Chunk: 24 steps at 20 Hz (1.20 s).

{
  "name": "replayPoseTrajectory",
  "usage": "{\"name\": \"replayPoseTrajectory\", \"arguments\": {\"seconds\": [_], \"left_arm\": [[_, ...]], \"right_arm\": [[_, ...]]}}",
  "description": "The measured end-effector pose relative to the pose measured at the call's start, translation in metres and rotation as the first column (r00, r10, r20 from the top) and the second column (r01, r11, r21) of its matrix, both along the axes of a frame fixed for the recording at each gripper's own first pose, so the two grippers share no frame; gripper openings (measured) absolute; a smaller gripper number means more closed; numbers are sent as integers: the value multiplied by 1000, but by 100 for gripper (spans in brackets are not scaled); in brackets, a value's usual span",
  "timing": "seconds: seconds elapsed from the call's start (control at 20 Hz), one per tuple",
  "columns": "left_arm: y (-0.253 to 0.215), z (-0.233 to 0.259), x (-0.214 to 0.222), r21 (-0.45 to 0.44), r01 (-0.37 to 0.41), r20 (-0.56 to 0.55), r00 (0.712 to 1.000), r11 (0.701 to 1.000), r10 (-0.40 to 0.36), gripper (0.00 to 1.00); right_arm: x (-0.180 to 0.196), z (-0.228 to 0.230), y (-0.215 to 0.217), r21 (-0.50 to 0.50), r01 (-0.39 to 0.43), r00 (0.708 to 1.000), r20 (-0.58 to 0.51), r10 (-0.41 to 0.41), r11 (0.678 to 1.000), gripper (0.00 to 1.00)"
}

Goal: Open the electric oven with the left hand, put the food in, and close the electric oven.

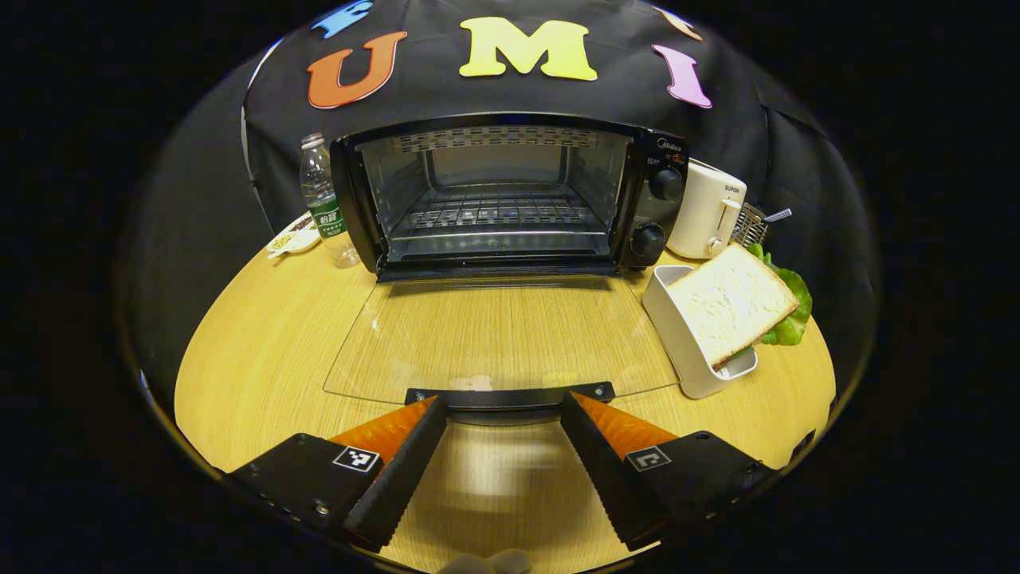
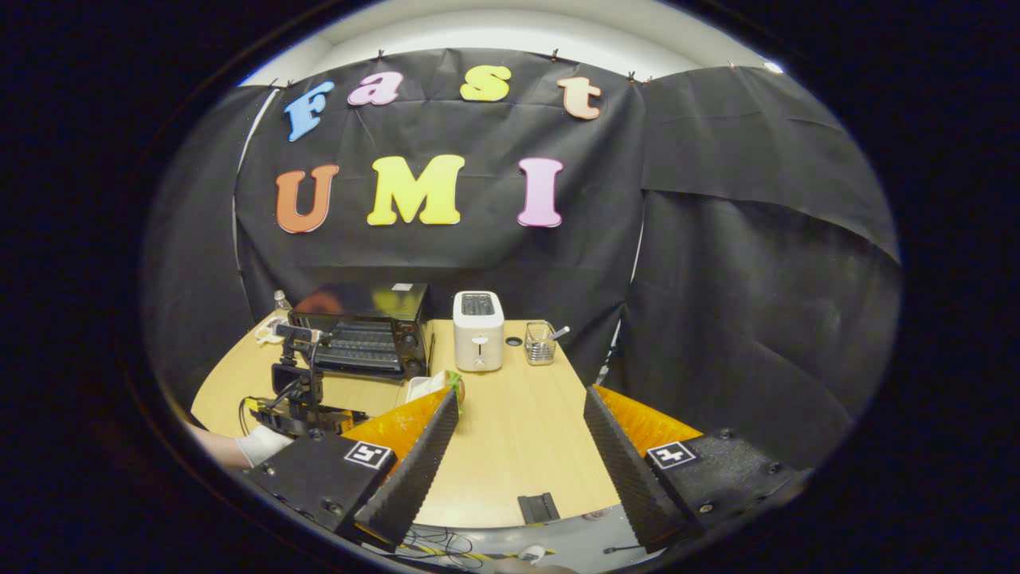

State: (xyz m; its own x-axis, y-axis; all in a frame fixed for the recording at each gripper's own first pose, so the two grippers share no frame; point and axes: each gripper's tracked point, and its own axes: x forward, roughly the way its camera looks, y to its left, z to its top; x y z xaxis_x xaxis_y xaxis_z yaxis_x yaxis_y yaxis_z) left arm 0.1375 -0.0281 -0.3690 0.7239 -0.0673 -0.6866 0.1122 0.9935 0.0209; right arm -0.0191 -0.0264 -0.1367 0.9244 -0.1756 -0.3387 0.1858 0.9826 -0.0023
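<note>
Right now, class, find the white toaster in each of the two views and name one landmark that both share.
Left gripper view: the white toaster stands at upper right, just right of the open electric oven, behind the slice of bread.
Right gripper view: the toaster stands at centre, right of the oven, on the wooden table.
Shared landmark: the electric oven beside it.

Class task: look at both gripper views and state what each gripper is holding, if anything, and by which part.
Nothing is held. The left gripper stands open at the oven door's handle without clamping it. The right gripper is open over the table.
</note>
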Motion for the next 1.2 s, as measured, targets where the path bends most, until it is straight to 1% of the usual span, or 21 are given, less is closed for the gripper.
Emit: {"name": "replayPoseTrajectory", "arguments": {"seconds": [0.1,0.2,0.25,0.3,0.35,0.4,0.45,0.5,0.55,0.6,0.65,0.7,0.75,0.85,0.95,1.0,1.05,1.1,1.15,1.2], "left_arm": [[-4,15,1,-44,12,43,999,999,-10,96],[2,36,-1,-40,15,99,995,999,-11,96],[9,53,-6,-36,13,133,991,999,-8,96],[15,73,-12,-39,8,172,985,999,-1,96],[21,93,-18,-47,1,207,978,999,9,96],[28,115,-25,-57,-11,244,970,998,24,96],[35,138,-33,-67,-20,275,961,998,38,96],[41,159,-42,-71,-31,306,951,997,51,96],[47,181,-49,-71,-47,338,939,996,68,95],[52,201,-58,-68,-61,363,928,996,82,95],[56,222,-65,-64,-77,394,914,995,96,95],[57,242,-71,-65,-88,420,901,994,107,95],[56,259,-78,-68,-99,447,887,993,119,95],[55,287,-88,-78,-129,483,863,989,150,95],[53,312,-96,-87,-163,515,837,983,184,95],[54,321,-99,-87,-189,524,826,978,206,95],[55,329,-103,-88,-211,530,818,974,225,95],[55,337,-106,-85,-235,536,808,968,243,95],[56,340,-109,-82,-257,539,801,963,259,95],[57,343,-112,-77,-280,539,796,957,276,95]], "right_arm": [[9,-11,-3,20,-18,1000,-13,18,1000,100],[25,-26,-4,19,-53,998,-29,53,998,100],[35,-37,-4,13,-80,996,-43,80,997,94],[47,-51,-3,17,-113,992,-60,113,994,94],[61,-63,2,32,-154,985,-69,156,988,100],[75,-76,8,56,-197,977,-76,201,979,100],[89,-90,13,87,-232,967,-90,239,969,94],[104,-106,19,120,-268,955,-94,280,956,100],[119,-120,24,151,-300,942,-108,317,942,94],[134,-135,29,175,-332,928,-118,354,927,100],[149,-149,33,204,-357,914,-128,386,912,94],[164,-161,37,236,-374,900,-141,412,897,100],[177,-173,42,269,-395,883,-153,444,879,100],[205,-193,54,357,-417,853,-164,496,836,99],[227,-207,67,430,-439,816,-176,550,789,98],[236,-213,72,462,-446,799,-180,573,767,86],[246,-217,76,495,-445,786,-183,590,746,97],[256,-221,81,534,-436,779,-179,601,724,97],[265,-226,82,565,-425,771,-183,610,707,84],[271,-232,83,591,-412,763,-194,617,694,94]]}}
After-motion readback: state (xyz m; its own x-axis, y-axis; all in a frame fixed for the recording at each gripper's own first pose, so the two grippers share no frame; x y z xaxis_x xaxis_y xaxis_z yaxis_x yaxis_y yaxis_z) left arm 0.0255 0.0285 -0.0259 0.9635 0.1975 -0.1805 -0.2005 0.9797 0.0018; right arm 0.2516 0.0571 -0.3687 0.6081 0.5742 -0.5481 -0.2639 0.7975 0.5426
